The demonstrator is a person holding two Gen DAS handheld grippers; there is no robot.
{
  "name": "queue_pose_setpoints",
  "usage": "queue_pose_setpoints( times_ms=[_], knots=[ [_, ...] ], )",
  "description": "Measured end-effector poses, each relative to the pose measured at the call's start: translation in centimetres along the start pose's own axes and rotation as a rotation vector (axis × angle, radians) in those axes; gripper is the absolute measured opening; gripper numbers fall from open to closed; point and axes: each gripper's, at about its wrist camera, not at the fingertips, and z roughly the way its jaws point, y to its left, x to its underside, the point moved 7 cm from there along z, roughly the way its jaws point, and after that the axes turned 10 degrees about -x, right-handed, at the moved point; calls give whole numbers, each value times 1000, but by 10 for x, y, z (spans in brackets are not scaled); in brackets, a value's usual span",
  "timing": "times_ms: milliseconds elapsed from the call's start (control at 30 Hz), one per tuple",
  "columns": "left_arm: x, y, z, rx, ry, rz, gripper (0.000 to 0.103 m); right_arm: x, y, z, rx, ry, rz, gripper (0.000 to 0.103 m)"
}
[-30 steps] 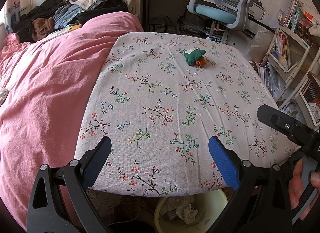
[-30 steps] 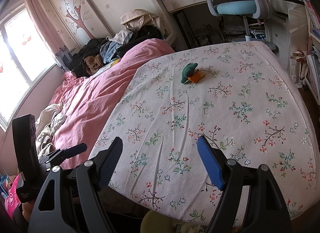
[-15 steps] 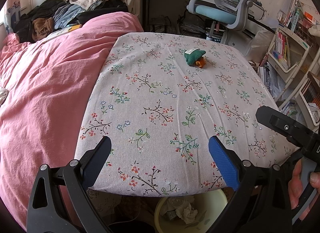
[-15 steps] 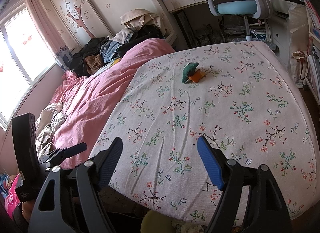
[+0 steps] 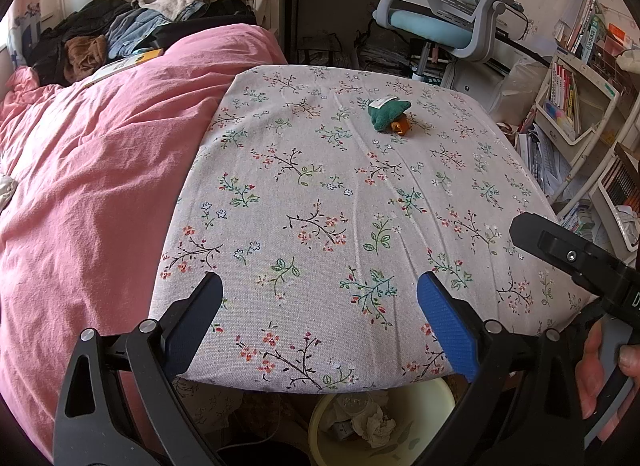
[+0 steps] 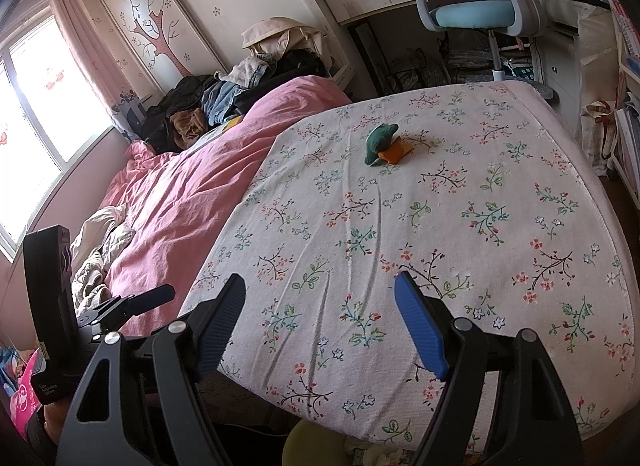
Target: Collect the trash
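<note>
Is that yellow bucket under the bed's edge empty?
No, the yellow bucket already holds crumpled paper and other scraps.

A small green and orange wrapper (image 5: 390,115) (image 6: 382,144) lies crumpled on the flowered sheet, far off at about 12 o'clock. The green part sits on top and the orange part peeks out at its 4 o'clock side. A pale yellow bin (image 5: 438,394) stands under the near edge at 6 o'clock, with scrunched white paper (image 5: 374,424) inside.
</note>
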Motion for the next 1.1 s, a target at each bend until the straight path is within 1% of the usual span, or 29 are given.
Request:
queue_pose_setpoints(
  times_ms=[767,1100],
  knots=[
    [0,1,0,0,-1,-2,94,-1,-1,0,-1,0,1,74],
    [-6,3,-3,0,-12,-17,94,3,3,-1,-9,-9,10,74]
  ],
)
